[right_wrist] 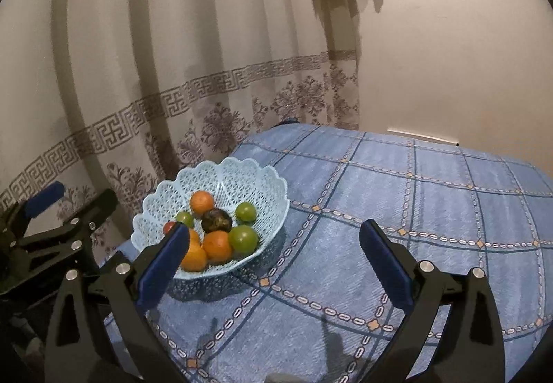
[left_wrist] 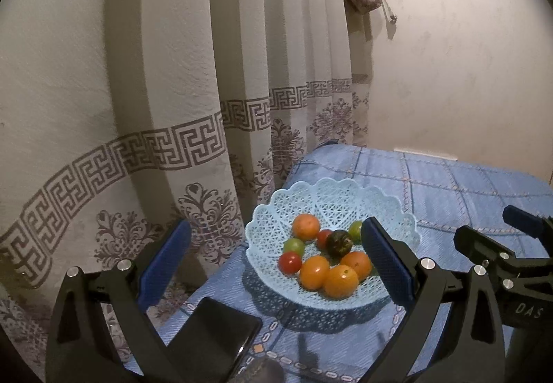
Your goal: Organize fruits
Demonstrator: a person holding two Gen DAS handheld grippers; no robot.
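Fruits, round, small and smooth-skinned, are heaped in the pale blue lattice plastic basket (right_wrist: 276,207) on the blue checked cloth-covered bench (right_wrist: 397,210). Left gripper (left_wrist: 276,265) and right gripper (right_wrist: 273,258) are held spread, empty. Orange fruit (right_wrist: 217,245) looks firm but likely to roll; it is best pinched across its middle.

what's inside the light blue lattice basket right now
The basket holds orange fruits, green ones, red ones and one dark round fruit. Anything beneath the pile is covered.
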